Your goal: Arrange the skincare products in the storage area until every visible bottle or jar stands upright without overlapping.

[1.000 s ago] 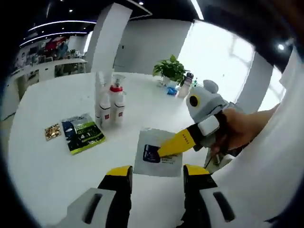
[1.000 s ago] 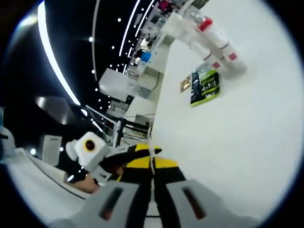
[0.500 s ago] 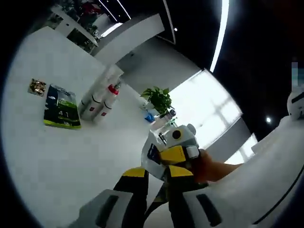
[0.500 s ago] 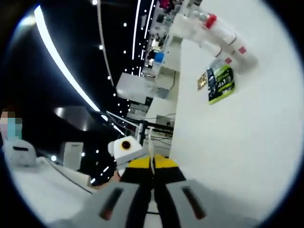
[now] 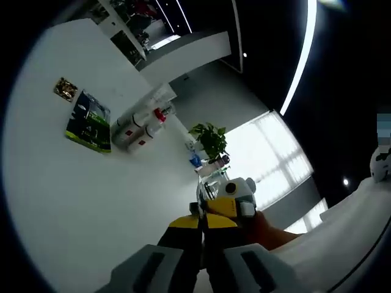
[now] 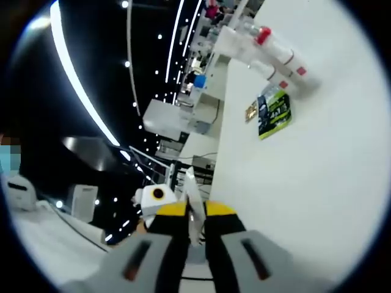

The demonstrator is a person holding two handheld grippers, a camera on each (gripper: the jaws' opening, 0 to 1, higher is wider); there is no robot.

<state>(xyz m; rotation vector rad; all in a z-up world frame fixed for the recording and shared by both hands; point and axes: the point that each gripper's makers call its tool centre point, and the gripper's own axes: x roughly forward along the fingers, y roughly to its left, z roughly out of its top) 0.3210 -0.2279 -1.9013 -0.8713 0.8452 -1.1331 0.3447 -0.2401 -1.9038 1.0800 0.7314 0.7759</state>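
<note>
A white sachet [image 5: 201, 196] is held edge-on above the white table [image 5: 73, 201]. My left gripper [image 5: 202, 223] is shut on its near edge. The right gripper [image 5: 223, 207], held by a hand [image 5: 264, 227], meets the sachet from the far side. In the right gripper view the sachet [image 6: 191, 206] stands as a thin strip between the jaws of my right gripper [image 6: 195, 211], which are slightly parted, with dark gaps on both sides. The left gripper [image 6: 157, 196] sits just behind it. White spray bottles [image 5: 135, 125], one red-capped, stand together far off on the table, seen also as bottles [image 6: 276, 54].
A green packet [image 5: 89, 121] and a small gold packet [image 5: 65, 89] lie flat beside the bottles; the same green packet [image 6: 274, 113] appears in the right gripper view. A potted plant [image 5: 210, 137] and small items stand at the table's far edge.
My left jaws have closed fully on the sachet. My right jaws, pressed together before, now stand slightly apart around it. Both views have tilted a little.
</note>
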